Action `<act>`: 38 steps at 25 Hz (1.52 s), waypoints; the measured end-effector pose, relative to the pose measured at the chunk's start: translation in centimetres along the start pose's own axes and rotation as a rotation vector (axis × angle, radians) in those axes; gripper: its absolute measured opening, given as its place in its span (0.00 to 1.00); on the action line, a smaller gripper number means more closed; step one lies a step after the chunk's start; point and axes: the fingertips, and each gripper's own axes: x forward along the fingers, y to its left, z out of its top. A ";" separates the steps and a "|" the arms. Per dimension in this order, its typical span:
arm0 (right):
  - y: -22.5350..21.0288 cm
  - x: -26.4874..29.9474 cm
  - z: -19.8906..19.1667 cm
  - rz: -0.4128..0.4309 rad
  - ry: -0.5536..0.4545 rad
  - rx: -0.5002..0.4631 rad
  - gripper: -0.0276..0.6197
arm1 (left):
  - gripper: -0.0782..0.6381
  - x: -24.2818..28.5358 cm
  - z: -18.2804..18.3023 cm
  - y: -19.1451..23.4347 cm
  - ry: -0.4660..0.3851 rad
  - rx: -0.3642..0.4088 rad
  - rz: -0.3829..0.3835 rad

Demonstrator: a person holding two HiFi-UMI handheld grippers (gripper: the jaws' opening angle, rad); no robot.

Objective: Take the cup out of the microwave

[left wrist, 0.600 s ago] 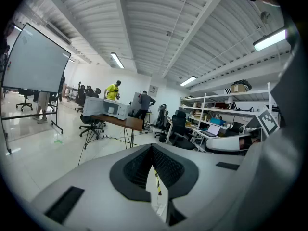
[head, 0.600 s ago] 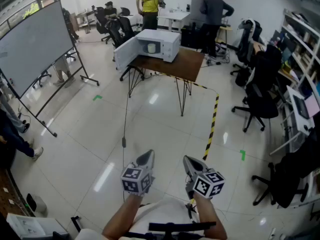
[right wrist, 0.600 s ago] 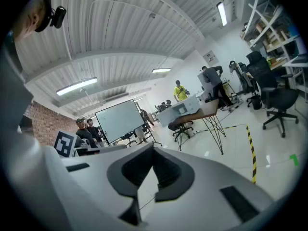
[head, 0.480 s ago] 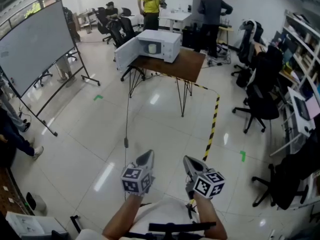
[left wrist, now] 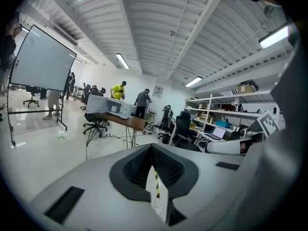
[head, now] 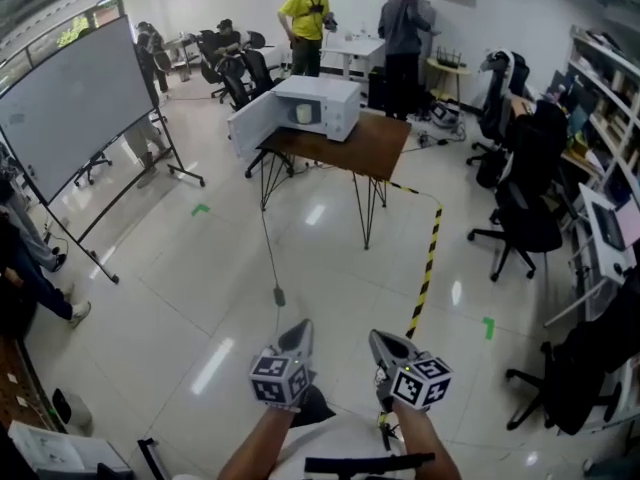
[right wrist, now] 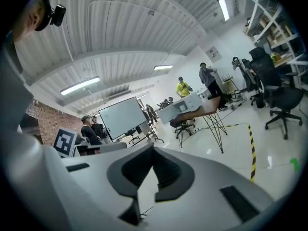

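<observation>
A white microwave (head: 318,106) stands far ahead on a brown table (head: 362,146), its door (head: 250,126) swung open to the left. Inside the cavity a pale cup (head: 304,114) shows small. My left gripper (head: 297,330) and right gripper (head: 382,343) are low in the head view, side by side over the floor and far from the table. Both are shut with nothing between the jaws. In the left gripper view the microwave (left wrist: 109,106) sits far off beyond the shut left gripper (left wrist: 151,148). In the right gripper view the microwave (right wrist: 185,105) lies beyond the shut right gripper (right wrist: 153,147).
A rolling whiteboard (head: 75,118) stands at the left. Office chairs (head: 525,213) and desks line the right. Yellow-black tape (head: 426,258) runs along the floor from the table, and a cable plug (head: 279,295) lies on the tiles. Two people (head: 312,23) stand behind the table.
The view has advanced slightly: the table and microwave sit a little lower and nearer, and both grippers sit lower in the frame. Their jaws stay shut.
</observation>
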 end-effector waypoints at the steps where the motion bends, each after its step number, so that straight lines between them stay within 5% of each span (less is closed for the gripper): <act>1: -0.2 0.0 -0.1 0.007 0.009 0.002 0.06 | 0.11 0.1 -0.2 -0.2 0.003 -0.004 0.003; 11: -1.0 4.6 0.2 0.059 0.053 0.020 0.06 | 0.11 2.9 -0.2 2.0 0.028 -0.028 0.033; 38: -6.5 27.3 12.8 0.017 0.009 -0.005 0.06 | 0.11 18.6 13.1 17.7 0.000 0.010 0.014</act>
